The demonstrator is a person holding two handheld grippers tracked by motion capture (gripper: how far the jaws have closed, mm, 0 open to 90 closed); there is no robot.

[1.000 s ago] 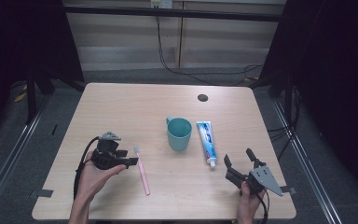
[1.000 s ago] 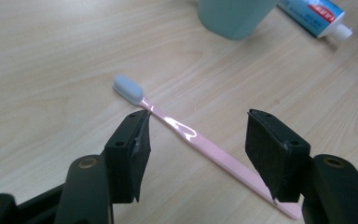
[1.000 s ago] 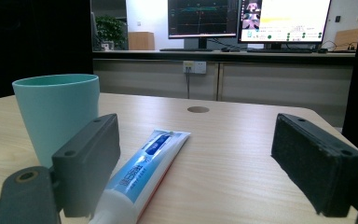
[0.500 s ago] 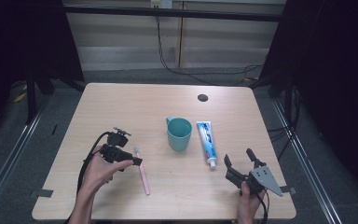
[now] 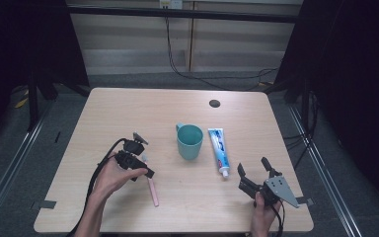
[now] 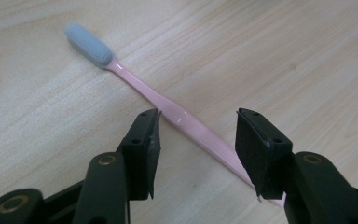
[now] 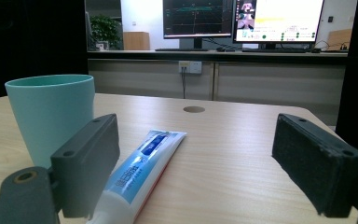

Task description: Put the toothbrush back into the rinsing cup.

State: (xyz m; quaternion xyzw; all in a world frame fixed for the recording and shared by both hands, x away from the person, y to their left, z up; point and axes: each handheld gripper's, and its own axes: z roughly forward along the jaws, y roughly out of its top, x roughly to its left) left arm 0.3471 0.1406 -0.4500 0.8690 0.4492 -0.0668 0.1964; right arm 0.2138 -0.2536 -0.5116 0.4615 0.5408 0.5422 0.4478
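Observation:
A pink toothbrush [image 6: 186, 122] with a pale blue head lies flat on the wooden table [image 5: 128, 113]. My left gripper [image 6: 198, 140] is lowered over its handle, one jaw on each side. The jaws have just been closing, and a gap still shows between each pad and the handle, so it is open. From above, the left gripper [image 5: 147, 172] covers the upper part of the toothbrush [image 5: 154, 191]. My right gripper [image 5: 252, 165] rests near the table's front right, wide open and holding nothing. A teal cup [image 5: 190, 140] and a toothpaste tube [image 5: 218, 150] lie ahead of it.
In the right gripper view the cup [image 7: 51, 116] stands upright at the left and the toothpaste tube [image 7: 142, 168] lies by the left jaw. A round cable hole [image 5: 214, 103] sits near the table's far edge. Monitors stand beyond the table.
My left gripper has moved right along the table onto the toothbrush handle, and its jaws stand narrower. The right gripper has stayed put.

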